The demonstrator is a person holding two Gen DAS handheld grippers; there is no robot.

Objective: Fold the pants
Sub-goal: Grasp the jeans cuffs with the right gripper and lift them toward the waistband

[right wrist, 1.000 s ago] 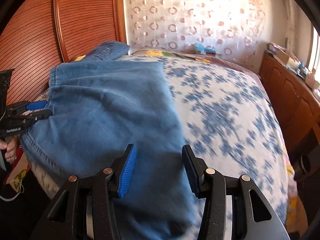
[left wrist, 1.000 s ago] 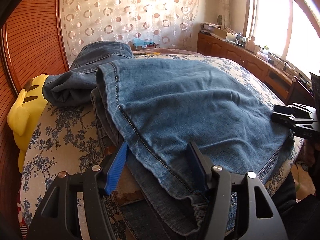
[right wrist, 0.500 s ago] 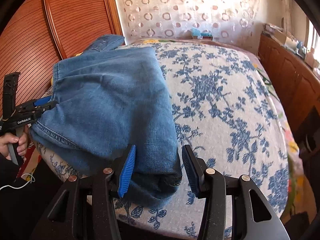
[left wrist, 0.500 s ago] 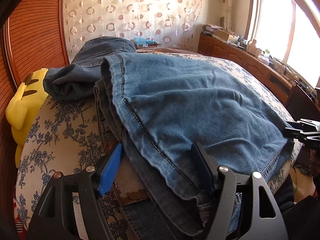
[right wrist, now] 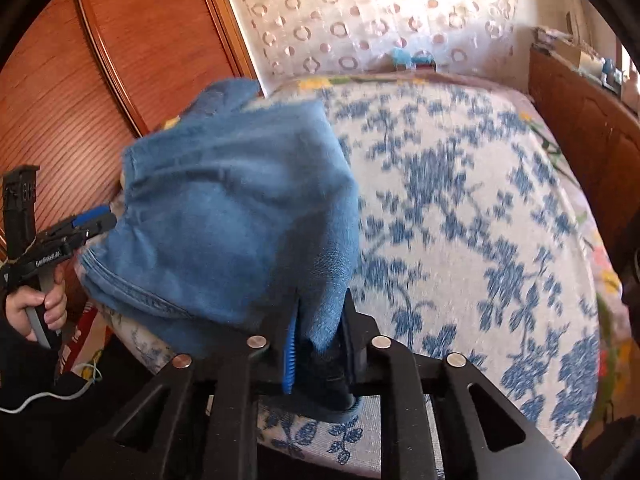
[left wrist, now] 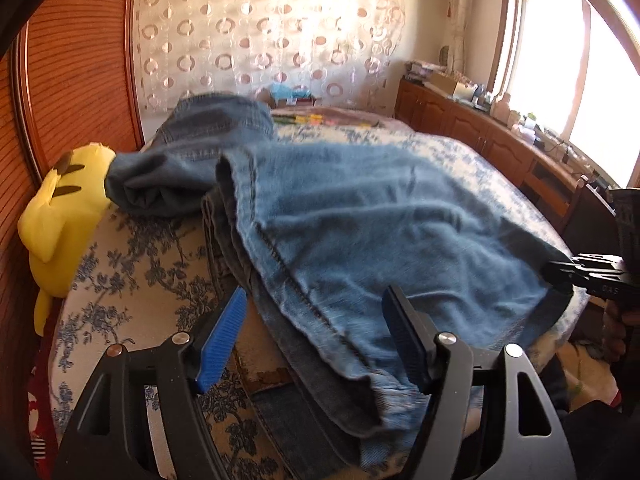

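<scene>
Blue denim pants (left wrist: 380,220) lie folded across the flowered bed (right wrist: 460,220), near its left side. My left gripper (left wrist: 316,296) is open; the seam edge of the pants runs loosely between its blue pads and the pads do not press on it. My right gripper (right wrist: 320,304) is closing its jaws, and its pads pinch the near corner of the pants (right wrist: 240,220). In the left wrist view the right gripper (left wrist: 560,274) nips the cloth's far right corner. In the right wrist view the left gripper (right wrist: 96,220) sits at the pants' left edge, held by a hand (right wrist: 44,304).
A darker pair of jeans (left wrist: 208,148) lies crumpled behind the pants. A yellow plush toy (left wrist: 60,216) leans at the bed's left edge against a wooden panel wall (right wrist: 140,40). A low wooden cabinet (left wrist: 480,132) runs along the right under the window.
My right gripper's jaws have gone from apart around the pants' corner to pinched on it. The left gripper has drawn back slightly, its jaws a little wider.
</scene>
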